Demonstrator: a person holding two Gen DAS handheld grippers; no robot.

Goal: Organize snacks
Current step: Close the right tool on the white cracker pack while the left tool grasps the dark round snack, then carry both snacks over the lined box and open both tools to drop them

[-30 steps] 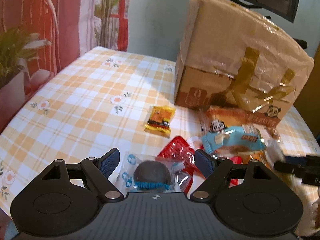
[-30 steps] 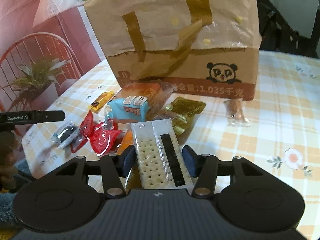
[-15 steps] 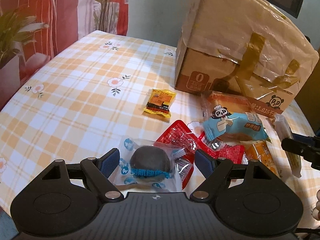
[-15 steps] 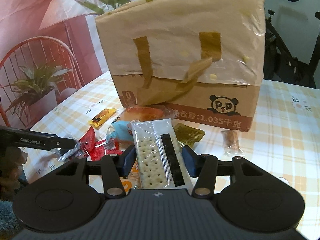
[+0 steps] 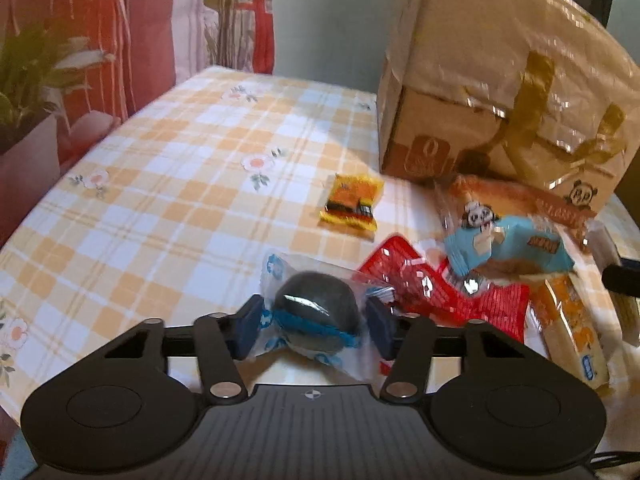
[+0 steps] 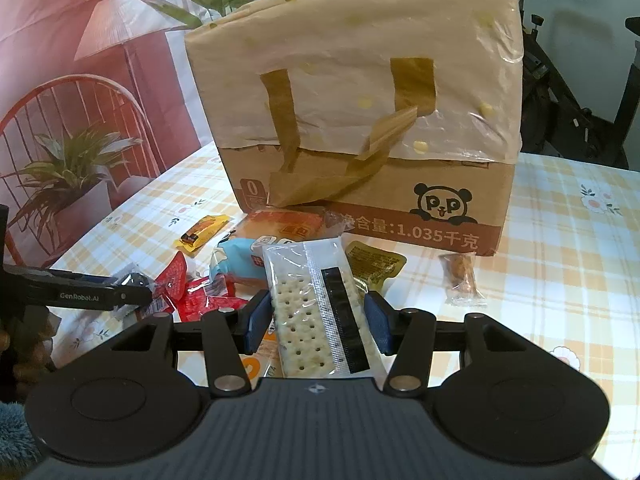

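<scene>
My left gripper [image 5: 314,328] is closing on a dark round snack in a clear blue-printed wrapper [image 5: 316,304]; both pads touch the wrapper's sides. The snack lies low over the checked tablecloth [image 5: 168,208], at the left edge of a snack pile. My right gripper [image 6: 316,322] is shut on a long cracker packet [image 6: 308,292], held above the pile in front of the tall tan panda bag [image 6: 360,100]. In the right wrist view the left gripper [image 6: 132,292] shows at the far left.
Loose snacks lie before the bag [image 5: 500,100]: a yellow packet [image 5: 352,206], a blue packet [image 5: 508,248], red wrappers [image 5: 440,292], an orange packet [image 5: 572,332]. A gold pouch [image 6: 372,264] and a small brown sweet [image 6: 460,276] lie right of them. A potted plant [image 6: 64,176] stands off the table's left.
The left jaws have narrowed from wide apart onto the dark snack's wrapper. The right gripper still holds the cracker packet and has tilted up slightly.
</scene>
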